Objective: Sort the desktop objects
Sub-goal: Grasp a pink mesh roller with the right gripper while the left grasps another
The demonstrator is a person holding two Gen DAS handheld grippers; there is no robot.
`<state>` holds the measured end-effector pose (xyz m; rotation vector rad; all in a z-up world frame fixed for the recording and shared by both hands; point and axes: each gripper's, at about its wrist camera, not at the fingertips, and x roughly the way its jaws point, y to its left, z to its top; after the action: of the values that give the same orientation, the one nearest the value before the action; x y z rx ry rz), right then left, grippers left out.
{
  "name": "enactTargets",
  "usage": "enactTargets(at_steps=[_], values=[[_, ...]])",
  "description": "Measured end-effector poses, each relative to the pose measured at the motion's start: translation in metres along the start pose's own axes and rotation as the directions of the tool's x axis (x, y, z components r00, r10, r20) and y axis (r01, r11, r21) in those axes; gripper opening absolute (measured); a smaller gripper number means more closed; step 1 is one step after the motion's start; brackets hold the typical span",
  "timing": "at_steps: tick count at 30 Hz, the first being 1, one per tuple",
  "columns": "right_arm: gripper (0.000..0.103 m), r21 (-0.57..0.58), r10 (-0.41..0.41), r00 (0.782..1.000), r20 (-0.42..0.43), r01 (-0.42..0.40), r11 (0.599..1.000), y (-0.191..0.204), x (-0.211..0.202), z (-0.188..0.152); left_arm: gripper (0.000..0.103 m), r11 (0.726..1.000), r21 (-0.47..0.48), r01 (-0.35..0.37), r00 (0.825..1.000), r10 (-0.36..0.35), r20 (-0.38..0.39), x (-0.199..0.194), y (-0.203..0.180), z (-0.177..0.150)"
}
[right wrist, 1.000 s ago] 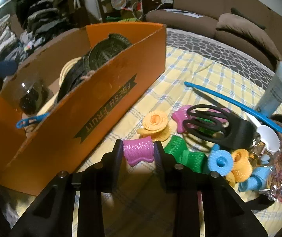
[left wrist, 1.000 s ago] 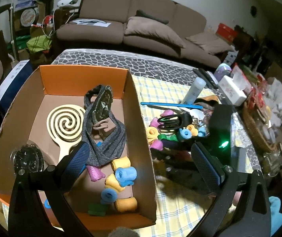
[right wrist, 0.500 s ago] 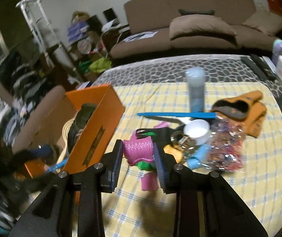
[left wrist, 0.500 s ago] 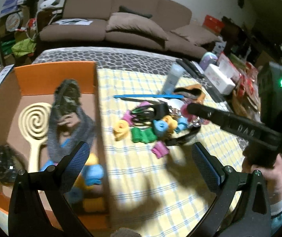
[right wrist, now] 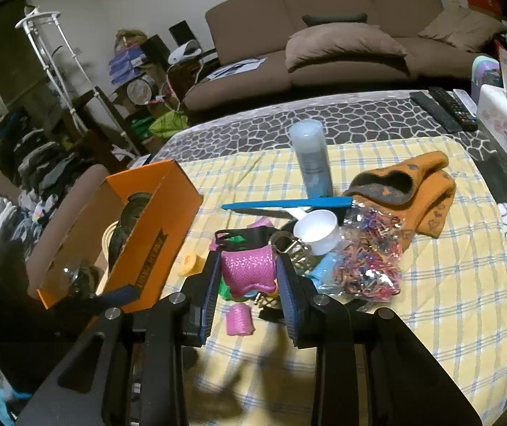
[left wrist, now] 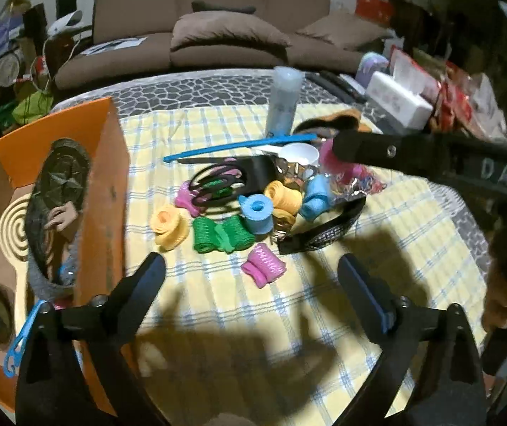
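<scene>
The right gripper is clenched on a pink hair roller, held above the yellow checked cloth. The left gripper hangs over the same cloth; its jaws have just been closing a little, yet they stand wide with nothing between them.

Just beyond its fingertips lies a second pink roller. Behind that sits the heap: green rollers, a yellow roller, a blue roller and a black claw clip on top. A black mesh band curls along the heap's right edge.

To the left, the orange box stands close against the heap, its tall wall between the rollers and the box floor. Inside lie a grey scarf and a spiral paddle.

Farther back are a blue comb, a white scoop, a bag of elastic bands, an orange sock and an upright grey tube. A brown sofa stands beyond the table.
</scene>
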<state>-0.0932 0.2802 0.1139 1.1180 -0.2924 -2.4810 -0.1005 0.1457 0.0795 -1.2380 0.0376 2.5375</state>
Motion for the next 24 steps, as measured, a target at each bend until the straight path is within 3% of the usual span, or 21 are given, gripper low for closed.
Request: enactTargets(at_steps=[1, 3, 5, 13, 15, 24], values=[[0.032, 0.002, -0.002, 1.000, -0.001, 0.002, 1.000, -0.001, 0.000, 0.000, 0.091, 1.000, 0.017, -0.024, 1.000, 0.024, 0.011, 0.003, -0.004, 0.000], [0.032, 0.006, -0.005, 1.000, -0.002, 0.005, 1.000, -0.004, 0.000, 0.000, 0.076, 0.999, 0.037, -0.008, 1.000, 0.007, 0.006, 0.013, -0.009, 0.001], [0.032, 0.008, -0.009, 1.000, 0.000, 0.009, 1.000, -0.007, -0.001, 0.000, 0.068, 0.999, 0.041, -0.027, 1.000, 0.027, -0.008, 0.023, -0.013, 0.001], [0.032, -0.002, -0.024, 1.000, -0.012, 0.024, 1.000, -0.016, 0.000, -0.002, 0.048, 0.999, 0.016, -0.048, 0.997, 0.049, -0.059, 0.059, -0.010, -0.006], [0.032, -0.002, -0.028, 1.000, -0.015, 0.028, 1.000, -0.017, 0.001, -0.003, 0.038, 0.999, 0.002, -0.038, 0.996, 0.038, -0.077, 0.067, -0.006, -0.008], [0.032, -0.008, -0.025, 1.000, -0.017, 0.025, 1.000, -0.017, 0.001, -0.003, 0.035, 0.999, -0.041, 0.016, 0.998, -0.019, -0.068, 0.063, 0.005, -0.010]])
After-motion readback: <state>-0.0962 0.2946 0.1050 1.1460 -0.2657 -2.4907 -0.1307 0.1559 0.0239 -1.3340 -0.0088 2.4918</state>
